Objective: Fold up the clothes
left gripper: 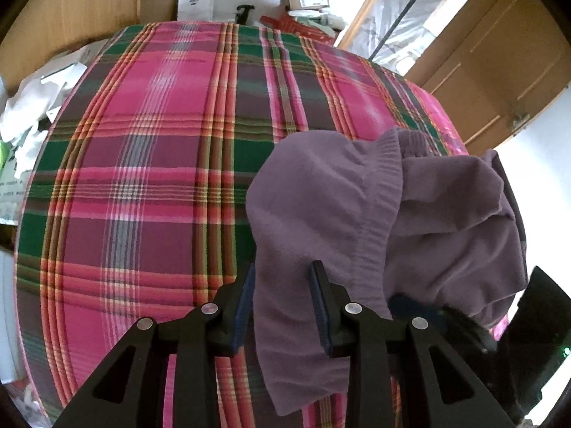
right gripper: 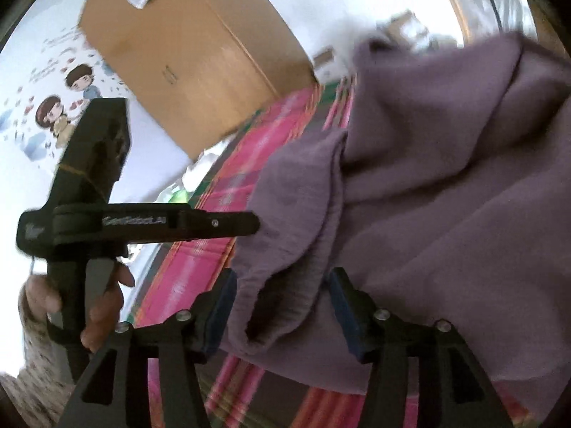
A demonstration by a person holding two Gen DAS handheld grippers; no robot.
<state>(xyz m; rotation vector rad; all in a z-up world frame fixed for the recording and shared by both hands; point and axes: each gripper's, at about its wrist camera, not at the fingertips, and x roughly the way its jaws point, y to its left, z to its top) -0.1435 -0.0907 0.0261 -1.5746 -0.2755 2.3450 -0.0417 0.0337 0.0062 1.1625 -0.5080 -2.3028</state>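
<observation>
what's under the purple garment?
The purple garment lies bunched on the pink plaid bedcover, which shows all around it. Whatever sits directly beneath the folds is covered. The left gripper has cloth between its open fingers.

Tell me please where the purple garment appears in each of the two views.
Left wrist view: the purple garment fills the lower right, between the fingers of the left hand-held gripper.
Right wrist view: it fills the right half.
Shared landmark: the plaid cover beneath it.
</observation>
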